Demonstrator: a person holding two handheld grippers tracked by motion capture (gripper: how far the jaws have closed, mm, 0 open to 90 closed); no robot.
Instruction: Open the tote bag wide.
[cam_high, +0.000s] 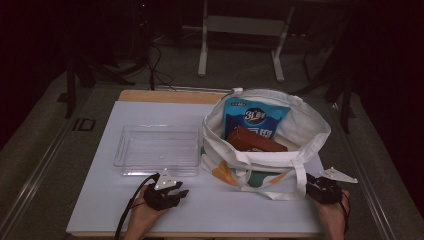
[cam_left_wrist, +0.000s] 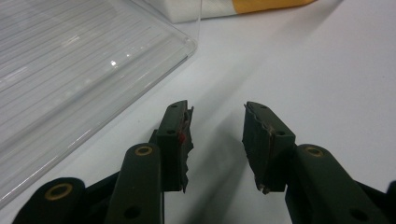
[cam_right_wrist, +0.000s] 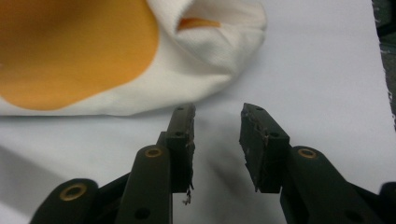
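Clear tray: set on the counter, left of the bag.
Left hand-held gripper: held parted, empty, just before the tray.
Tote bag: stood right, holding snack packets.
Right hand-held gripper: held parted, empty, beside the bag.

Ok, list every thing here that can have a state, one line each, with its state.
Left gripper: jaws open, holding nothing, resting by the tray.
Right gripper: jaws open, holding nothing, beside the bag.
Clear tray: empty, upright on the table.
Tote bag: mouth open, standing on the table, handles hanging down.
Blue packet: inside the bag, standing on end.
Brown box: inside the bag, lying tilted in front of the packet.
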